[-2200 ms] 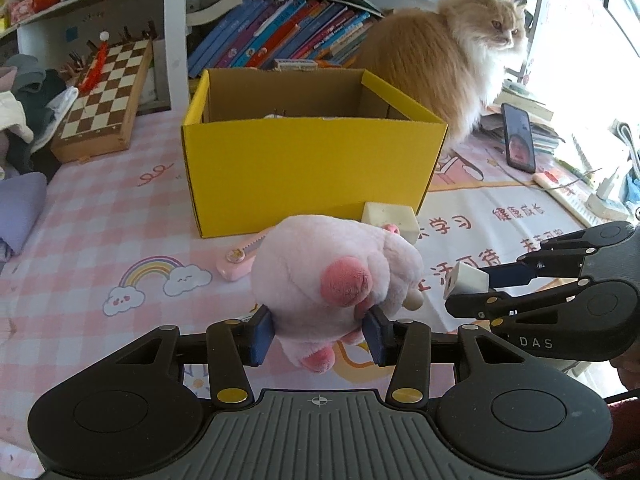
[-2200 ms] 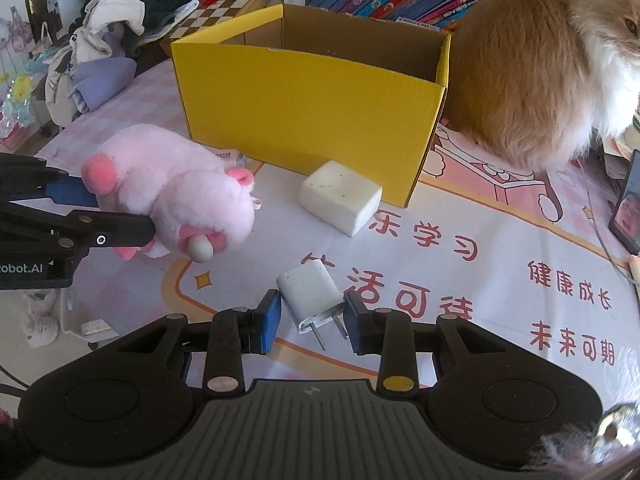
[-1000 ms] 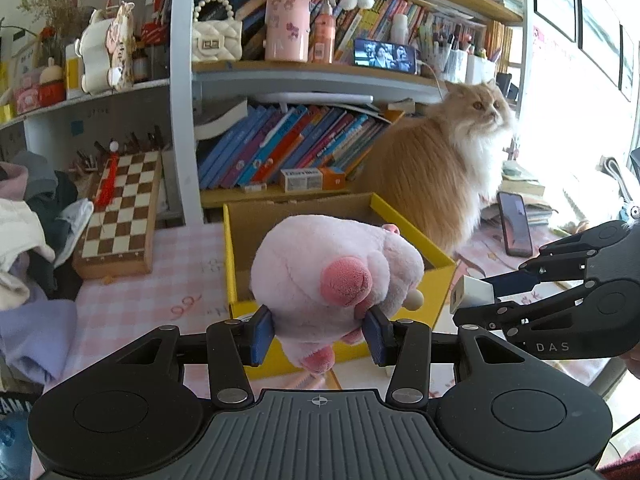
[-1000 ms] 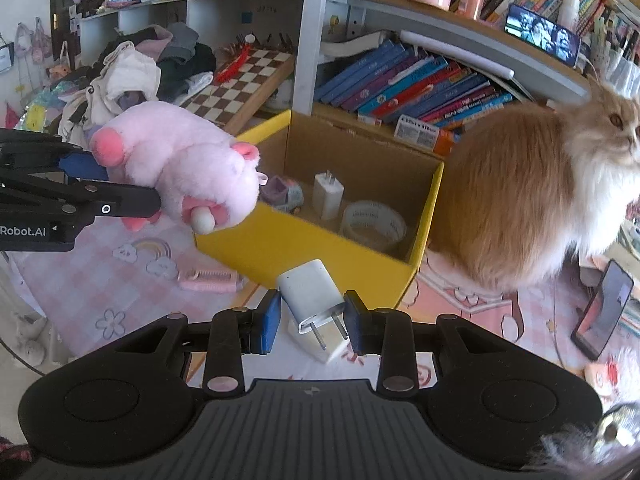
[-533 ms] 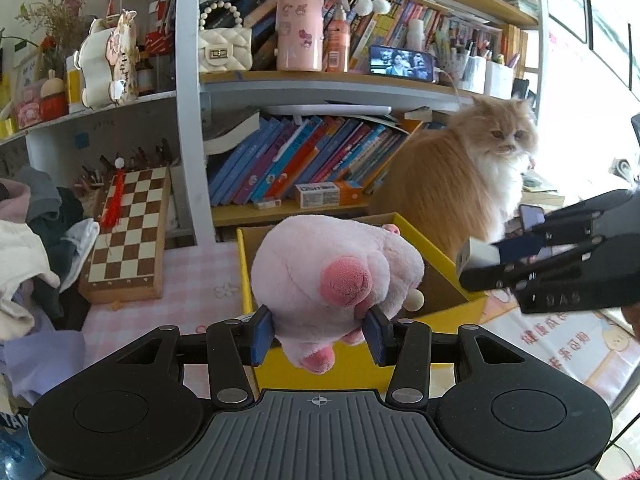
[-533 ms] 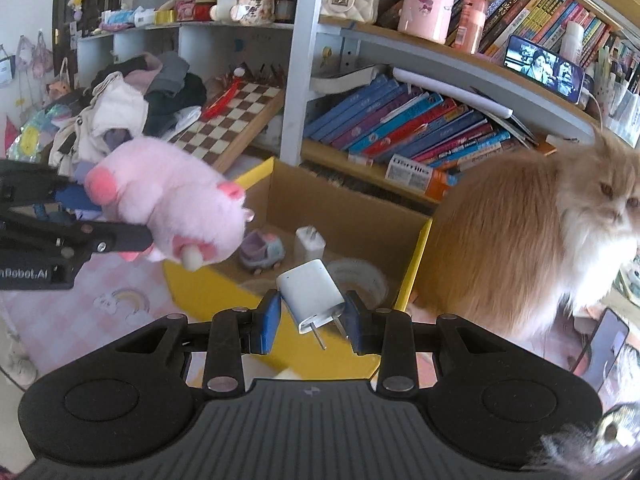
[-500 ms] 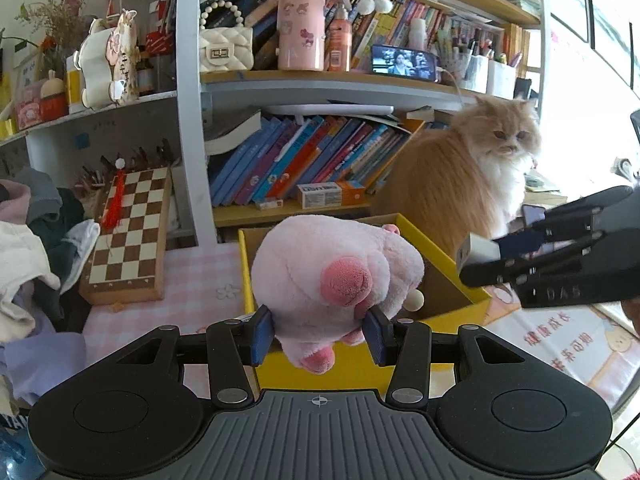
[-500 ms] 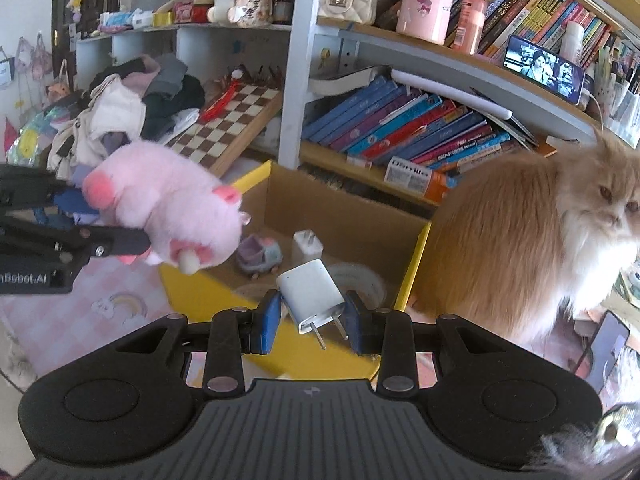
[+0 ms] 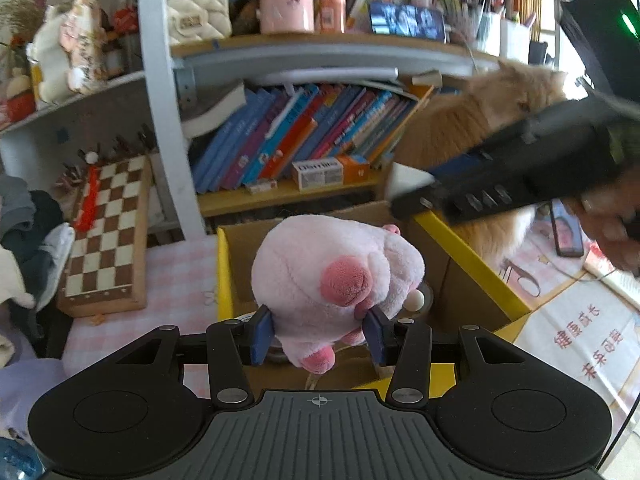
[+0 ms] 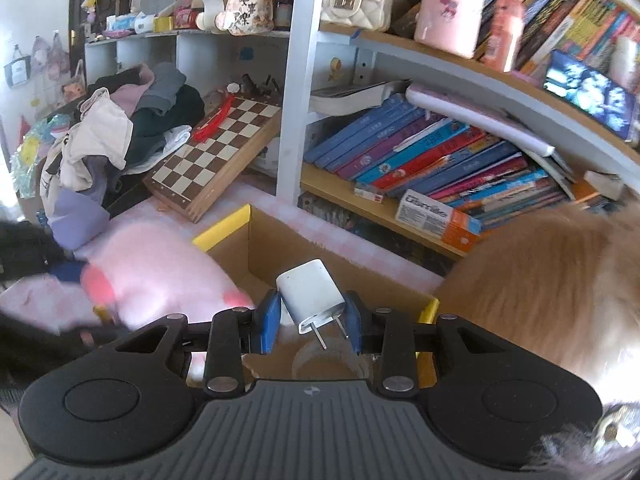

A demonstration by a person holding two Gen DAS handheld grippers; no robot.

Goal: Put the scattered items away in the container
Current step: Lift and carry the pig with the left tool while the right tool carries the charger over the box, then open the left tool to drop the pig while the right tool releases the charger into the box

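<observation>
1. The left gripper (image 9: 318, 330) pinches a pink plush toy (image 9: 336, 276) between its blue pads – the toy hangs over the near left part of the open yellow box (image 9: 472, 264).
2. The right gripper (image 10: 311, 322) clamps a white charger (image 10: 310, 294), prongs pointing down toward the near side, above the box (image 10: 428, 308).
3. In the left wrist view the right gripper (image 9: 412, 192) reaches in from the right, blurred, with the charger (image 9: 406, 180) at its tip over the far right rim of the box.
4. In the right wrist view the plush toy (image 10: 160, 276) shows as a pink blur at the left, at the box's left wall.
5. A roll of tape (image 10: 330, 358) lies on the box floor below the charger.
6. An orange cat (image 10: 552, 292) sits just right of the box – on the counter (image 9: 180, 276) with its pink checked cloth.
7. A chessboard (image 9: 106, 236) leans at the far left, beside a shelf of books (image 9: 304, 136).
</observation>
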